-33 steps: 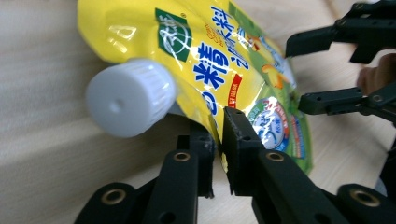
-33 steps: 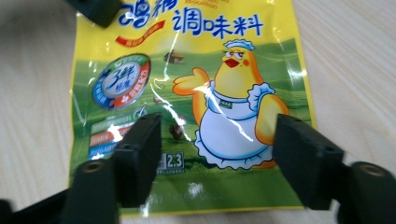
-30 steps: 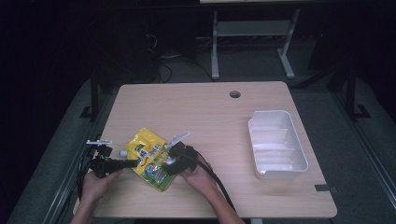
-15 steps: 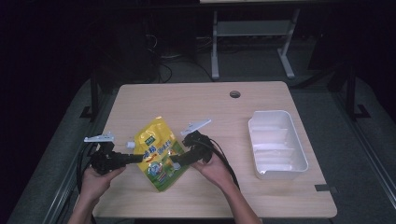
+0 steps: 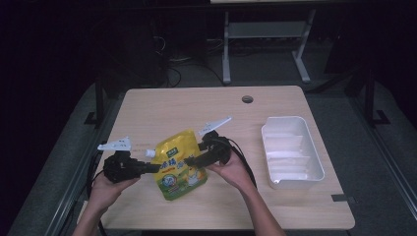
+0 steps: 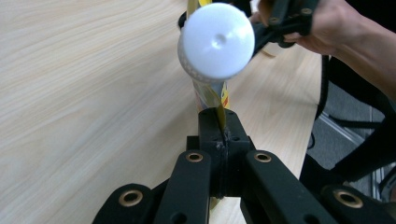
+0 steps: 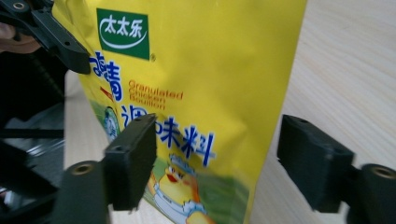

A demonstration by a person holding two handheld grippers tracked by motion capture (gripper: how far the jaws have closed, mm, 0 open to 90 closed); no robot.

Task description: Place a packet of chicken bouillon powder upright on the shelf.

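Note:
A yellow pouch of chicken bouillon with a white screw cap is held up near the table's front, left of centre. My left gripper is shut on the pouch's thin edge, just below the cap. My right gripper is open at the pouch's other side. In the right gripper view the printed face stands close, its edge lying between the two spread pads. The left gripper shows at the top left there.
A white plastic tray with shallow compartments rests at the table's right side. A round cable hole sits near the far edge. Cables trail from both grippers off the front edge. Bare wood lies behind the pouch.
The pouch has been lifted from lying on the table and shifted slightly right, held by the left gripper. The right gripper has moved right and up alongside it.

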